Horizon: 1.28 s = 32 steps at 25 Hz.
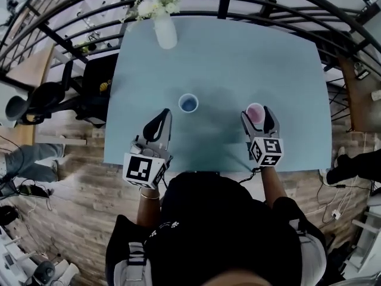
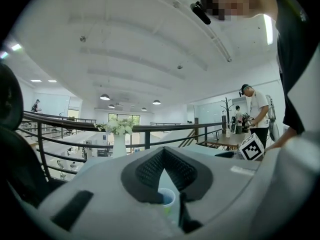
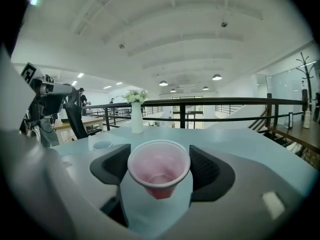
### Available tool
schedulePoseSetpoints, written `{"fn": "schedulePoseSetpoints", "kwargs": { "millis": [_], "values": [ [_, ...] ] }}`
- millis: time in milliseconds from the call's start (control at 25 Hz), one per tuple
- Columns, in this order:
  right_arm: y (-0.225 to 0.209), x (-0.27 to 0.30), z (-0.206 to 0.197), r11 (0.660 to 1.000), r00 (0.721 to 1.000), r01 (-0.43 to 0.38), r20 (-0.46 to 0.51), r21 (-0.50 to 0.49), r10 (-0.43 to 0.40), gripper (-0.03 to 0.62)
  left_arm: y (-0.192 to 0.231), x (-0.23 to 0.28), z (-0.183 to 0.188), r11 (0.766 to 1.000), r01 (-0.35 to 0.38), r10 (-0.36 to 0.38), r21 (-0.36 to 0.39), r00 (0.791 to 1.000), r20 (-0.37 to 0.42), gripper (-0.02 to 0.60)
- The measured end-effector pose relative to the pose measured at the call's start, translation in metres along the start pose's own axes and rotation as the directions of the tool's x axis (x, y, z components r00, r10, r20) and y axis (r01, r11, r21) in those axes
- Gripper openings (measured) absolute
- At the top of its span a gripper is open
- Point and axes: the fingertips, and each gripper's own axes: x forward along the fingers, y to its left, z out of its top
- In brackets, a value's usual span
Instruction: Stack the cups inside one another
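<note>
**Q:** quick check, where are your cups at and what are your grippers doing?

**A:** Your right gripper [image 3: 160, 161] is clamped on the pink cup [image 3: 160, 176]. Both pads press against its rim, and the mouth is tipped toward the camera so you can see right down to the bottom. In the head view it's over the right half of the pale blue table [image 1: 268, 52], near your edge. Can't tell if its base touches the top. Your left gripper [image 1: 164, 117] is pinched together at the tips and holds nothing. The blue cup [image 1: 189, 103] stands upright on the table just past those tips, a bit to their right, well apart from the pink one.

**Q:** any labels or print to read?

**A:** All I can make out is the black-and-white square marker on your left cube [image 1: 143, 170] and your right cube [image 1: 266, 151]. Both cups look plain. A white vase of white flowers [image 1: 165, 28] stands at the table's far edge.
</note>
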Motion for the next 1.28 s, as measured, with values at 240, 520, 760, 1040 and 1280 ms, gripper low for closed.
{"fn": "schedulePoseSetpoints", "kwargs": {
  "millis": [240,520,760,1040,1280],
  "values": [
    [0.033,0.019,0.019,0.994,0.995,-0.103,0.012,-0.033,0.103,0.379,0.011,-0.016,-0.003,0.998,-0.058,0.058,-0.023,0.998,-0.006,-0.009],
    [0.071,0.042,0.037,0.976,0.978,-0.206,0.026,-0.074,0.208,0.379,0.032,-0.039,-0.008,0.989,-0.142,0.143,-0.028,0.99,0.018,-0.009],
    [0.107,0.059,0.052,0.952,0.956,-0.287,0.034,-0.109,0.292,0.379,0.047,-0.059,-0.016,0.978,-0.201,0.202,-0.056,0.979,0.012,-0.009],
    [0.152,0.078,0.061,0.919,0.924,-0.374,0.037,-0.121,0.381,0.379,0.065,-0.081,-0.023,0.964,-0.256,0.257,-0.073,0.966,0.001,-0.009],
    [0.185,0.09,0.059,0.886,0.892,-0.443,0.026,-0.135,0.451,0.379,0.075,-0.096,-0.029,0.95,-0.3,0.299,-0.083,0.954,-0.015,-0.009]
  ]
}}
